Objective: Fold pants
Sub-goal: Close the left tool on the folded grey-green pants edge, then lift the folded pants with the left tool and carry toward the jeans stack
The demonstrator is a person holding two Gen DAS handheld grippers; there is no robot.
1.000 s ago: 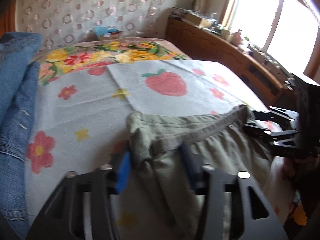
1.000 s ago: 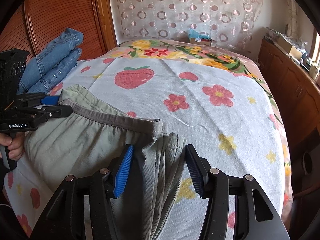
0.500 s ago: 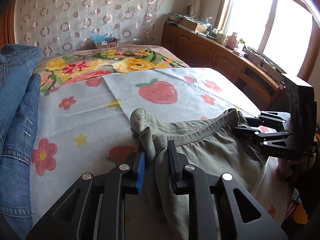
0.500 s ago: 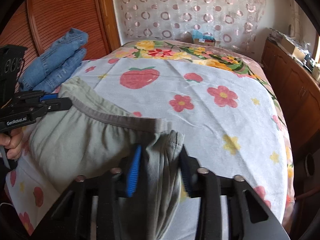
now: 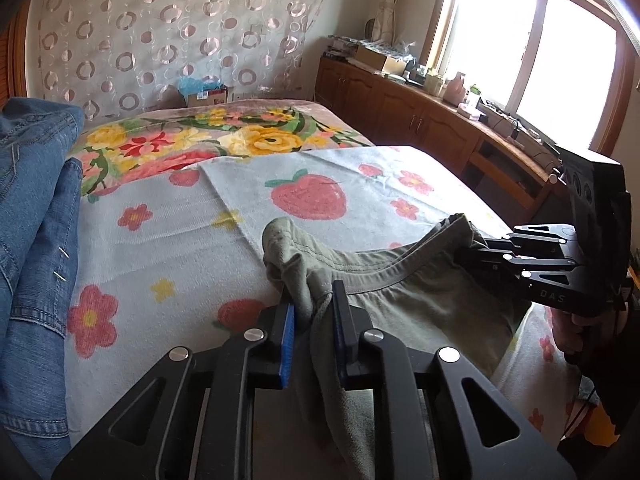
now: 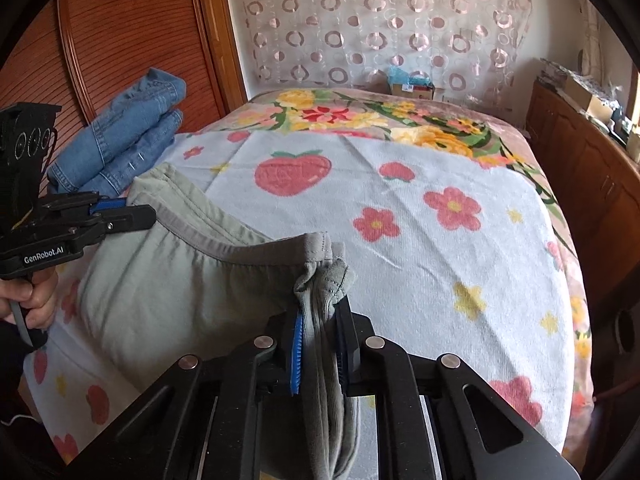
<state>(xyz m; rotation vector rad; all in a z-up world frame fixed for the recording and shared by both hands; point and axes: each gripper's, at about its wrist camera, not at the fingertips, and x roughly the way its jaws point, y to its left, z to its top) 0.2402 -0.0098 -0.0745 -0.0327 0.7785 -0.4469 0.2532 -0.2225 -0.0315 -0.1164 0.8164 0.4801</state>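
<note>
Right hand-held gripper (image 6: 318, 344) clamped on green pants (image 6: 180, 292) waistband corner.

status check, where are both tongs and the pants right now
Left tongs shut on pants waistband corner. Right tongs shut on the other corner, waistband stretched between. Jeans stacked at bed's left edge, apart from the pants.

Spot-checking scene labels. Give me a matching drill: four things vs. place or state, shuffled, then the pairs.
Things:
1. left gripper
2. folded jeans
3. cardboard box
4. large strawberry print

Places or states:
A. at the far end of the bed, by the circle-patterned curtain
B. shut on one corner of the olive pants waistband
C. stacked by the wooden wall panel
D. on the pale blanket, beyond the waistband

Pairs: 1-B, 2-C, 3-A, 4-D
</note>
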